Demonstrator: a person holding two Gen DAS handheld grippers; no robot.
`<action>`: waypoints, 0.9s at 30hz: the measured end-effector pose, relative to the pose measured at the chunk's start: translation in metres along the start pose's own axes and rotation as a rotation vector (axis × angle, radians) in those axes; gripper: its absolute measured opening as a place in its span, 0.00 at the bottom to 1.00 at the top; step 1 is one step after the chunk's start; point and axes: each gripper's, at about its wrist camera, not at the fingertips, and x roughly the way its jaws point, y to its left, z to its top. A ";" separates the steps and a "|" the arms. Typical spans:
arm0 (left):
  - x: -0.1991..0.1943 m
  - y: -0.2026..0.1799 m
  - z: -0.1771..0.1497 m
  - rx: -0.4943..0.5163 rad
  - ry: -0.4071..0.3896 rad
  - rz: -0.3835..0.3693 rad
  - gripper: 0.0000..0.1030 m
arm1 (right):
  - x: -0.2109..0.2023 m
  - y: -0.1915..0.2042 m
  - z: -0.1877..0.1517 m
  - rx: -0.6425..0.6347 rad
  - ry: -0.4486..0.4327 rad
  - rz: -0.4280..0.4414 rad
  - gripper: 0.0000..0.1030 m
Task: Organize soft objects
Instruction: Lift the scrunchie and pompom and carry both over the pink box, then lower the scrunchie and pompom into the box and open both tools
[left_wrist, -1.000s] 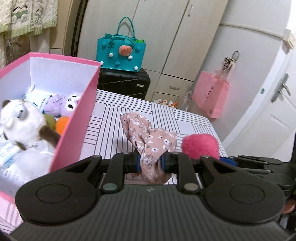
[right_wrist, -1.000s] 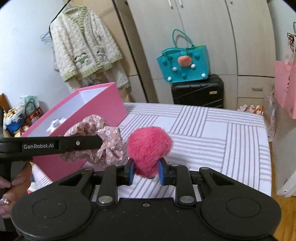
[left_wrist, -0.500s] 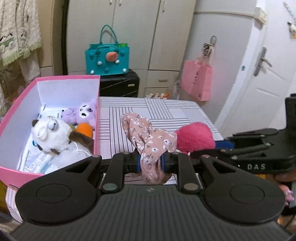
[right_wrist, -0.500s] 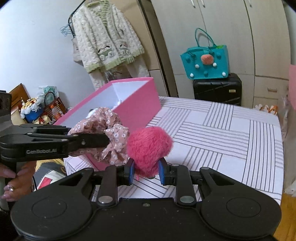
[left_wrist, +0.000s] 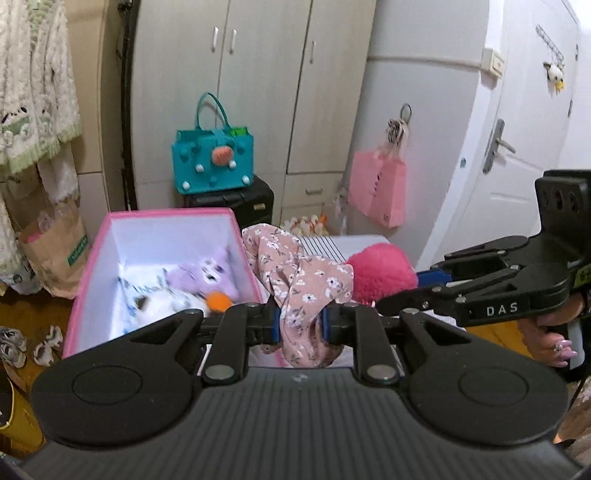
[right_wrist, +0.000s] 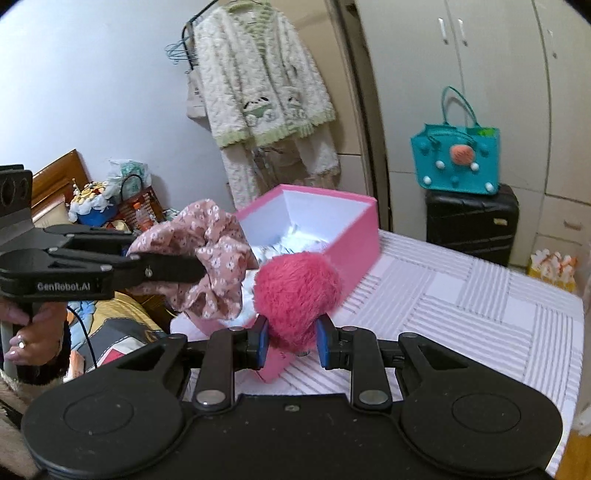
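The left gripper (left_wrist: 299, 325), clamped on the pink floral fabric scrunchie (left_wrist: 295, 280), hangs nearer the open pink cardboard box (left_wrist: 88, 254) than the right gripper (right_wrist: 290, 341), clamped on the fluffy crimson pompom (right_wrist: 295, 291) just beside it.

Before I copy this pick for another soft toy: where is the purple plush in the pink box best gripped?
A judgement: take the purple plush by its rounded head, coming straight down through the open top of the pink box. It lies close to the right wall, so a side approach looks blocked, and the orange ball crowds its near side.
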 end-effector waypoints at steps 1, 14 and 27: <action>-0.003 0.006 0.004 -0.001 -0.009 0.001 0.18 | 0.004 0.003 0.005 -0.008 -0.002 0.002 0.29; 0.023 0.092 0.043 -0.077 -0.125 0.088 0.18 | 0.079 0.022 0.078 -0.081 -0.052 -0.033 0.29; 0.109 0.153 0.054 -0.058 0.030 0.213 0.19 | 0.187 -0.021 0.112 0.006 0.101 -0.093 0.29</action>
